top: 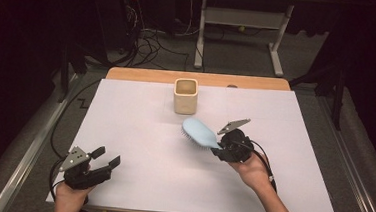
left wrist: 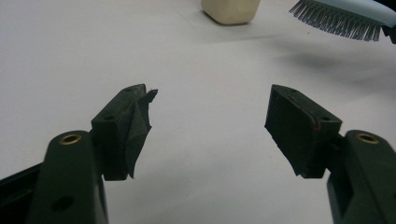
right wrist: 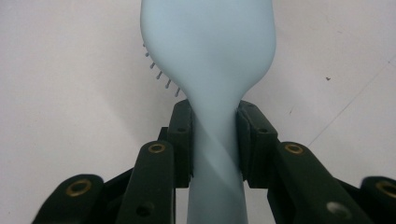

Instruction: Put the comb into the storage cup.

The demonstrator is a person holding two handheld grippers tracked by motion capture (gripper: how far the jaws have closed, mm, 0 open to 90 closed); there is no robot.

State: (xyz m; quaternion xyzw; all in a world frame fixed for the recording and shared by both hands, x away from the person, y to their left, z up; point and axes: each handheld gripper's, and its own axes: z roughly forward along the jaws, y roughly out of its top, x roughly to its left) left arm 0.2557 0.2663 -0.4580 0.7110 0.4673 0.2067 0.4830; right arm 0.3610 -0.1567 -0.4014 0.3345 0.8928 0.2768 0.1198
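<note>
Pale blue hairbrush (top: 200,132); cream cup (top: 185,96)

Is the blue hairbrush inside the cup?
No, the right gripper holds the hairbrush by its handle above the table, near the cup.

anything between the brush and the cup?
Nothing visible. The right hand-held gripper is shut on the handle of the light blue hairbrush, holding it above the white table. The beige cup stands just beyond the brush head, mouth open and up, with bare table between them.
</note>
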